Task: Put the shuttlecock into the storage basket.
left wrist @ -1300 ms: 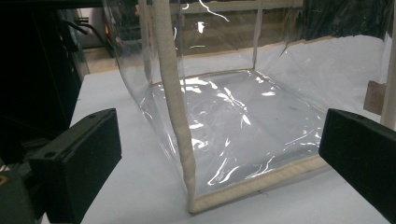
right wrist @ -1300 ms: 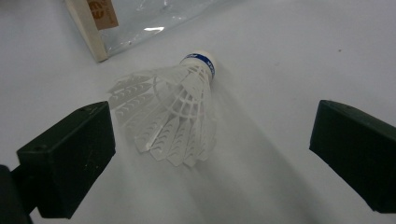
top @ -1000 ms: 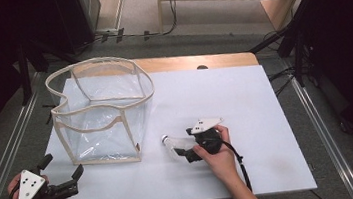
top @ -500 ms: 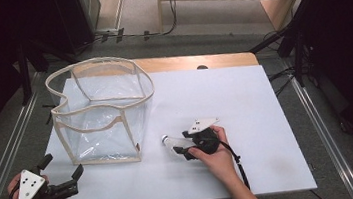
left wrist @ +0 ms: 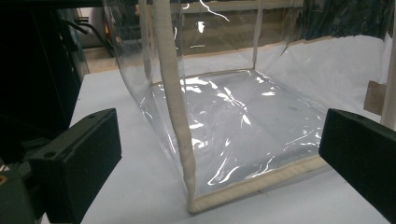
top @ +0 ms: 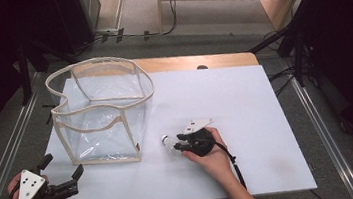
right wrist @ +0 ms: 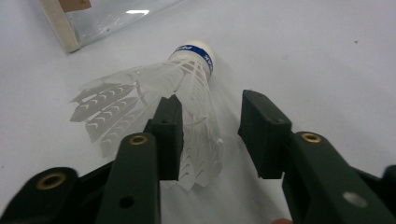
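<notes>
A white feathered shuttlecock (right wrist: 187, 79) with a blue band at its cork lies on its side on the white table (top: 246, 111), cork (top: 166, 140) toward the bag. My right gripper (right wrist: 211, 105) has its jaws on either side of the feather skirt and they have just been closing. The left-hand pad touches the feathers; a gap remains at the other pad. In the high view the right gripper (top: 182, 144) sits at the table's front middle. My left gripper (top: 62, 166) stands wide open at the front left corner, and it (left wrist: 219, 135) faces the clear bag (left wrist: 233, 116) with nothing between its jaws.
The clear plastic bag (top: 100, 113) with cream fabric edging stands upright and open-topped on the left half of the table, a short way left of the shuttlecock. A wooden strip (top: 195, 62) runs along the far edge. Dark stands and cables surround the table.
The right gripper's jaws have drawn closer together around the shuttlecock's skirt. Both hands have stayed almost where they were.
</notes>
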`<action>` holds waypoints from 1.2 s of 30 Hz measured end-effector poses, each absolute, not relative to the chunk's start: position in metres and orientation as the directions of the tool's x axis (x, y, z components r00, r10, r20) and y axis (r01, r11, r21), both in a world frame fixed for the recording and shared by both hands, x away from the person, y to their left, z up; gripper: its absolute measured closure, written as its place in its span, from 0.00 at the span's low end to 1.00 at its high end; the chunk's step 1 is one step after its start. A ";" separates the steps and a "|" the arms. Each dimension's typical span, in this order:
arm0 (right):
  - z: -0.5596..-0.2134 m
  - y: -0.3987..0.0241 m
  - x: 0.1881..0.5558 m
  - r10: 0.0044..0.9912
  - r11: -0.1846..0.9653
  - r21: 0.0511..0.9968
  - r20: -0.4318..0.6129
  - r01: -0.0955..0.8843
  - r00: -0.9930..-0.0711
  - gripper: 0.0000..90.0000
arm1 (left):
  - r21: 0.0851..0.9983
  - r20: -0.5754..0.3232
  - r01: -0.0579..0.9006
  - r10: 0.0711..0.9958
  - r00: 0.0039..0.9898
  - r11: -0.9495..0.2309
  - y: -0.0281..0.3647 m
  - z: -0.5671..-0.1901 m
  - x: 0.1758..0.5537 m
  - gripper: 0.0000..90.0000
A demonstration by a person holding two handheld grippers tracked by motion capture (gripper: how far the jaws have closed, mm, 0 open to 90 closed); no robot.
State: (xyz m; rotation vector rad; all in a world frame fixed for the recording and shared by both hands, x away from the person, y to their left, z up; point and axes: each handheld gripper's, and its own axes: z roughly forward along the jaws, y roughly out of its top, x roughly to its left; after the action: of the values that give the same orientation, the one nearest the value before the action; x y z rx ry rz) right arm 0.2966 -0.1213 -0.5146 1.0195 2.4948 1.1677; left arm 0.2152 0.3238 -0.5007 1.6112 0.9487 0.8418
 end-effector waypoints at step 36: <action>-0.502 -0.119 0.299 0.600 0.420 0.776 0.152 0.471 -0.785 0.95 | 0.974 0.062 0.169 0.896 0.440 -0.150 0.324 -0.501 0.215 0.00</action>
State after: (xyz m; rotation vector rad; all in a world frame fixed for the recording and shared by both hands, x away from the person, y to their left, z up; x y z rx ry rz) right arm 0.2991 -0.1193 -0.5020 0.9577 2.5186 1.3024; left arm 0.2153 0.3236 -0.5006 1.6136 0.9504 0.8419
